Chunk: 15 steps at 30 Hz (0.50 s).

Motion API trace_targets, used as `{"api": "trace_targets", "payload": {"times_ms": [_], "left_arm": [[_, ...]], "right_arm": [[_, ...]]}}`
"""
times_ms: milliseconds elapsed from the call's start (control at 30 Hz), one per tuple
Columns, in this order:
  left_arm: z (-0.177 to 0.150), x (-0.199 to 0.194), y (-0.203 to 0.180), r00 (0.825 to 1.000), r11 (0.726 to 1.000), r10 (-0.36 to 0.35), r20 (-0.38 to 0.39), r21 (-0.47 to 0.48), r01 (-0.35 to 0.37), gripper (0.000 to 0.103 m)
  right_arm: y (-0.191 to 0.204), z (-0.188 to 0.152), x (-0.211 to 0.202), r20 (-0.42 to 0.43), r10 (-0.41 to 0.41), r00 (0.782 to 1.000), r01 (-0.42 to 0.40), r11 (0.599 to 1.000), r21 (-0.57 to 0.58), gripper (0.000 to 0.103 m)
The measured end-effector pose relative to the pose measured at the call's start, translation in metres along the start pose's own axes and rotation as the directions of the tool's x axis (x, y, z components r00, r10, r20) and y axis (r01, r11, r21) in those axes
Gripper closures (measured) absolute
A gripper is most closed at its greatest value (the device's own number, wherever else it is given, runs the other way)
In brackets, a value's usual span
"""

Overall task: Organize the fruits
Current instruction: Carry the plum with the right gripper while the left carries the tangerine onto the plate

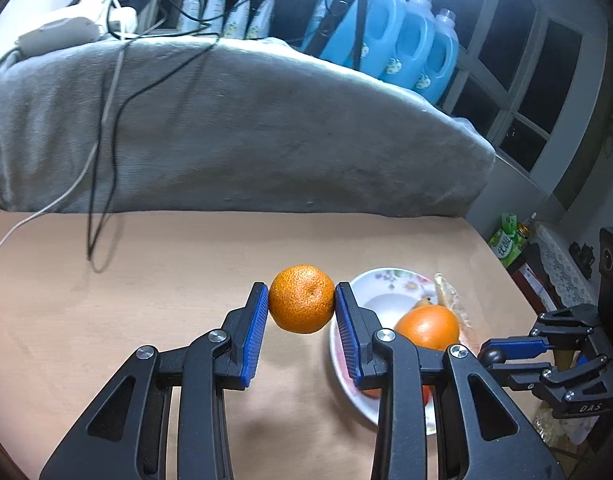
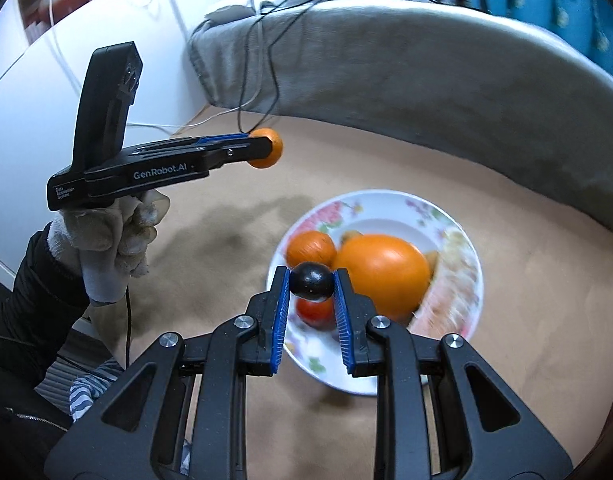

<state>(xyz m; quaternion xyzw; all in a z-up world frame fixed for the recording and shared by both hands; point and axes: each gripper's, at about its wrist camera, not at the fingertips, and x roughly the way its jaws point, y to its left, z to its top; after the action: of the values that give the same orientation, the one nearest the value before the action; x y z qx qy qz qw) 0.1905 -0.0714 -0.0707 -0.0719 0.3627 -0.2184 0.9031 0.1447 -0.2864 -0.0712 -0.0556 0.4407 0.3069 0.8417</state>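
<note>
The left gripper (image 1: 302,304) has its blue fingers (image 1: 253,332) clamped on a mandarin (image 1: 301,298), held in the air above the counter (image 1: 146,280), just left of the plate (image 1: 380,280). The right gripper (image 2: 311,286) has its fingers (image 2: 280,312) clamped on a small dark fruit (image 2: 311,282), held over the near side of the plate (image 2: 386,204).

In the right wrist view the left gripper's body reads "GenRobot.AI" and "Data Acquisition System"; a gloved hand (image 2: 118,240) holds its handle. In the left wrist view the right gripper (image 1: 494,354) shows "DAS".

The plate holds one large orange (image 2: 382,272), one smaller orange fruit (image 2: 310,247), one red fruit (image 2: 316,312) and a pale blurred item at the right rim. The counter lies open left of the plate; a grey blanket (image 1: 246,128) bounds its far edge, with cables (image 1: 102,152) hanging over it. Three blue jugs (image 1: 410,40) stand behind.
</note>
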Motion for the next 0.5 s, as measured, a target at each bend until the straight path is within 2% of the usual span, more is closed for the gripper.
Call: {"api": "trace_targets", "payload": {"times_ms": [500], "left_arm": [[-0.003, 0.027, -0.037, 0.997, 0.997, -0.053, -0.06, 0.057, 0.056, 0.07]], "right_arm": [[-0.019, -0.028, 0.0, -0.015, -0.019, 1.0, 0.02, 0.997, 0.072, 0.08]]}}
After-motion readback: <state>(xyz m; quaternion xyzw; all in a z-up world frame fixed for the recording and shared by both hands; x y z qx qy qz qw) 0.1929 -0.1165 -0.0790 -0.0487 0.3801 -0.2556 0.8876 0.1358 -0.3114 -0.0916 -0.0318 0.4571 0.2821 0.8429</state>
